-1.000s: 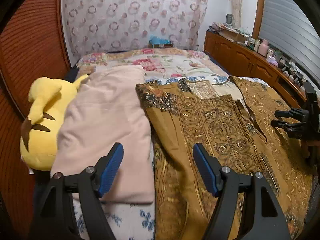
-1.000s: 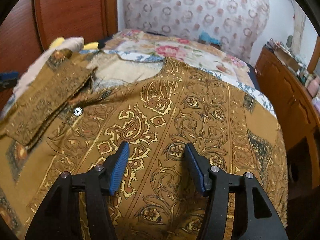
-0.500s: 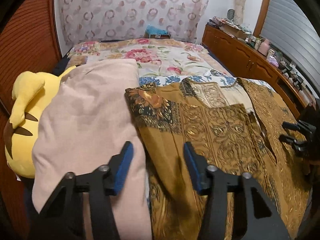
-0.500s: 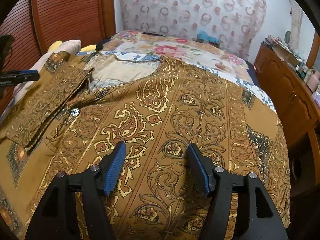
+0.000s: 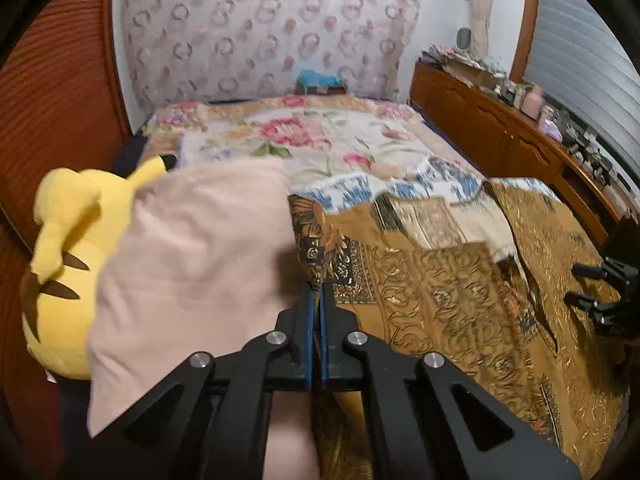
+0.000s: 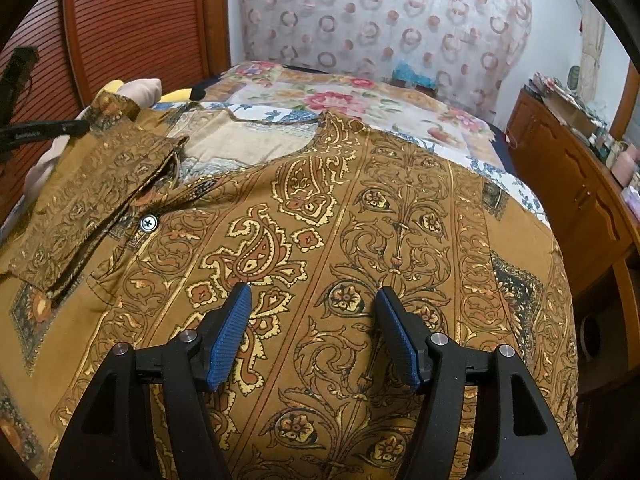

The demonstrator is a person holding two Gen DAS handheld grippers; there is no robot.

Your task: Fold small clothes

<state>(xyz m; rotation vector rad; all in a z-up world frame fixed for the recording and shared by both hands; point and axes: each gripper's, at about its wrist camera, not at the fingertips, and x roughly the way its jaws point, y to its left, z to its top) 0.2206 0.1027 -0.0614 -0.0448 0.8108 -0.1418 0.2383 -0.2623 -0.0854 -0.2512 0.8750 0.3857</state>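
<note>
A brown shirt point(image 6: 360, 208) with gold paisley print lies spread on the bed, front up. Its left sleeve point(image 6: 92, 184) is folded in over the chest. In the left wrist view my left gripper point(image 5: 316, 292) is shut, and its blue pads pinch the dark patterned cuff edge of that sleeve point(image 5: 320, 248). The right wrist view shows the same gripper point(image 6: 76, 127) at the cuff from the side. My right gripper point(image 6: 314, 312) hovers open over the lower front of the shirt with nothing between its pads. It also appears at the right edge of the left wrist view point(image 5: 588, 288).
A pale pink pillow point(image 5: 192, 264) and a yellow plush toy point(image 5: 68, 240) lie left of the shirt. Behind it, a floral bedspread point(image 5: 320, 140) covers the bed. A wooden cabinet point(image 6: 580, 184) topped with small items runs along the right; ribbed wooden panelling point(image 6: 132, 28) stands on the left.
My left gripper moved forward to the sleeve's cuff edge and its jaws went from wide open to shut on it. The right gripper stayed in place and opened slightly.
</note>
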